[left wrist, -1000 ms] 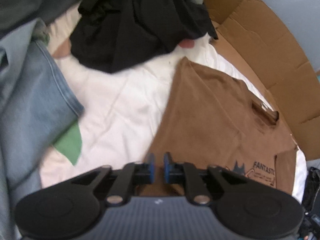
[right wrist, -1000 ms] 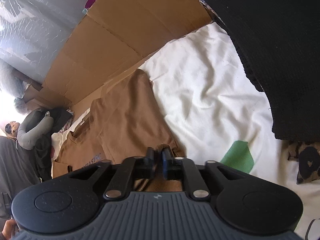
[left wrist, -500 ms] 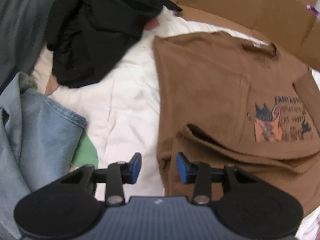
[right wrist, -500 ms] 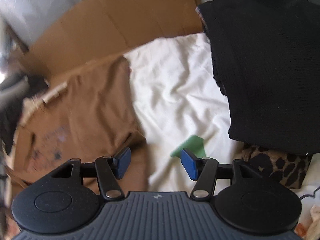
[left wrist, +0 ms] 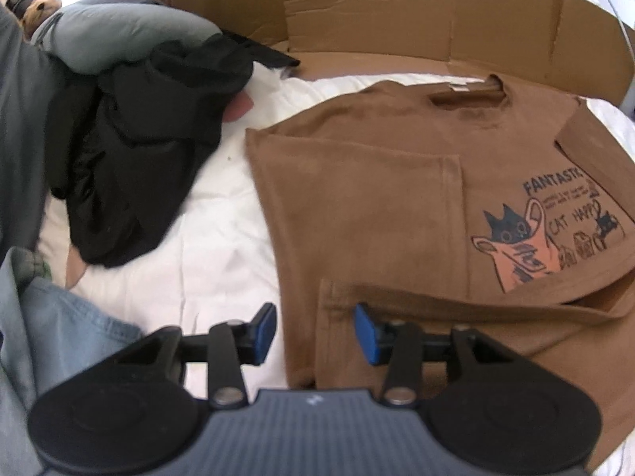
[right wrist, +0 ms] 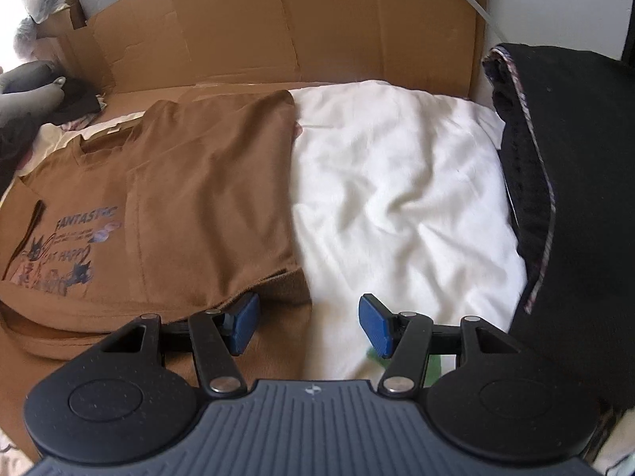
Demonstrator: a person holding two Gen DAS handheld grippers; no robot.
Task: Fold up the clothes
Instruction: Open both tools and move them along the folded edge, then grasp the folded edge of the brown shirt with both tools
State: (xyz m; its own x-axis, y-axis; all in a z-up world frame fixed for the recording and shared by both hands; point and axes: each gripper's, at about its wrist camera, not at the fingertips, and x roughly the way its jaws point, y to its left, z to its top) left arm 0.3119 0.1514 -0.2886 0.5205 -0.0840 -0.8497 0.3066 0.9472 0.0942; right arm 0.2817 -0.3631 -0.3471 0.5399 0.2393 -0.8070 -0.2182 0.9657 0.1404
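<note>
A matt brown cotton T-shirt (left wrist: 397, 182) with a flat printed cat graphic (left wrist: 547, 234) lies on a soft, creased white cloth sheet (right wrist: 401, 182), backed by dull corrugated cardboard (right wrist: 278, 23); faded blue denim (left wrist: 67, 329) and matt black fabric (left wrist: 151, 135) lie nearby.

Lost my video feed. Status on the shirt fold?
Left gripper opening, right gripper open, both empty. Brown T-shirt flat, sides folded in. Black clothes lie clear.
</note>
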